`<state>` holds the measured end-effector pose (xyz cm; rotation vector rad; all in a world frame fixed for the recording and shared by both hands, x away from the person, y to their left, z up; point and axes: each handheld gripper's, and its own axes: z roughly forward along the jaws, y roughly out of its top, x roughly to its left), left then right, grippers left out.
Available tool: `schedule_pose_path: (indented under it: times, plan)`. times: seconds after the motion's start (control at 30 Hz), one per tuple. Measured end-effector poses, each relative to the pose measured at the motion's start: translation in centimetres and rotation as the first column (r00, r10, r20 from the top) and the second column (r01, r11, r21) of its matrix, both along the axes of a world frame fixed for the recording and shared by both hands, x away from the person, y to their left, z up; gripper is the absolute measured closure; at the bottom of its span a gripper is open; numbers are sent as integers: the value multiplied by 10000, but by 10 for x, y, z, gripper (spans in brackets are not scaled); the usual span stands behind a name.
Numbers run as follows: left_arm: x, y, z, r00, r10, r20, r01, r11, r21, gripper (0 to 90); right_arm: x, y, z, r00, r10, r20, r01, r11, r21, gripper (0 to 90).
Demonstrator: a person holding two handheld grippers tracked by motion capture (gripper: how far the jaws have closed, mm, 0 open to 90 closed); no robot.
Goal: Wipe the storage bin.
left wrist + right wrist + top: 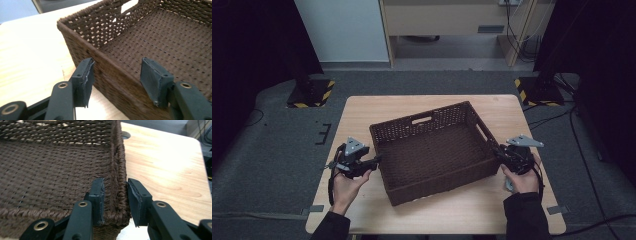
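The left gripper (115,77) stands with jaws wide apart, straddling the left wall of the basket (432,150) without pressing it. The right gripper (115,200) brackets the basket's right wall at the near corner, its pads nearly closed on the rim. The basket sits mid-table (362,110), empty. Woven and light, it likely flexes slightly; opposite rims suit lifting. Whether the right pads actually touch is unclear.

On my feed: light wooden table (362,112) on grey carpet floor (272,150) | yellow-black striped stand bases (312,93) at both far corners | pale wooden cabinet (442,20) behind | cables (517,30) trailing right
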<state>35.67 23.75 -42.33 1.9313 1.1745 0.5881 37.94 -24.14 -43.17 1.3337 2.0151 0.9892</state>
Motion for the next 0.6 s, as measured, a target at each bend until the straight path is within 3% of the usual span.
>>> schedule_pose_path:
  times: [0.2, 0.27, 0.33, 0.37, 0.47, 0.6]
  plan:
    - [-4, -6, -3, 9994, -333, -127, 336, 9992, 226, 426, -11, 7, 3, 9995, 294, -113, -293, 9995, 75, 626]
    - [-3, -10, -7, 9989, -397, -253, 407, 9983, 414, 429, -9, 5, 5, 9989, 395, 255, -402, 9989, 260, 583]
    - [0, -12, -12, 9988, -311, -389, 338, 9968, 727, 433, -5, 3, 6, 9972, 476, 584, -484, 9988, 125, 560]
    - [1, -12, -13, 9989, -267, -382, 293, 9972, 689, 421, -3, 3, 5, 9965, 499, 670, -505, 9987, 80, 560]
    - [4, -12, -14, 9985, -127, -526, 160, 9979, 626, 421, 4, 1, 3, 9965, 561, 617, -560, 9984, -38, 566]
    - [11, -11, -17, 9985, 50, -547, -3, 9963, 860, 441, 10, -1, -3, 9980, 538, 343, -540, 9985, 59, 598]
